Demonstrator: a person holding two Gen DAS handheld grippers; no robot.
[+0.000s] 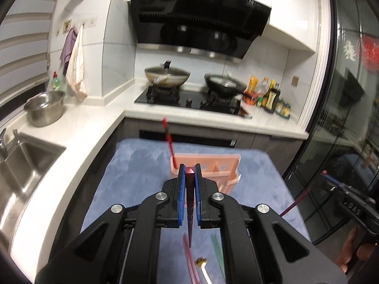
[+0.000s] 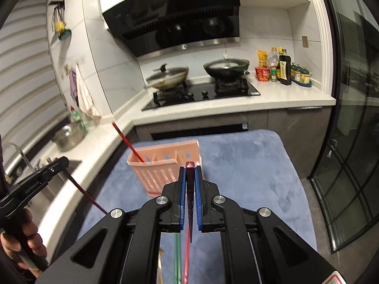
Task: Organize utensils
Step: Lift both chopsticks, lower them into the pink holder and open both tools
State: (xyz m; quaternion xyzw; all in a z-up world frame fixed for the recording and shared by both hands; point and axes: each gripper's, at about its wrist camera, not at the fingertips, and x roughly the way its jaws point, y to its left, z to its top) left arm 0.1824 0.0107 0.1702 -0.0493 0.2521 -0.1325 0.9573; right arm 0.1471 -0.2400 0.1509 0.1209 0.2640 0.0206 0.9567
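Observation:
A pink slotted utensil holder (image 1: 220, 172) (image 2: 163, 163) stands on a blue mat. One dark red chopstick (image 1: 168, 139) (image 2: 128, 142) leans in its left compartment. My left gripper (image 1: 190, 169) is shut on a dark red chopstick (image 1: 190, 208), held above the mat just in front of the holder. My right gripper (image 2: 190, 168) is shut on another dark red chopstick (image 2: 190, 203), right of and in front of the holder. Pink (image 1: 189, 260), green (image 1: 219, 253) chopsticks and a white-handled utensil (image 1: 203, 267) lie on the mat below the grippers.
The blue mat (image 2: 248, 170) covers a small table. Behind it is a white counter (image 1: 189, 116) with a hob, two pans (image 1: 167, 75) (image 1: 225, 84) and sauce bottles (image 2: 284, 67). A sink (image 1: 21, 165) and steel pot (image 1: 45, 106) are left. Glass doors (image 2: 350, 142) are right.

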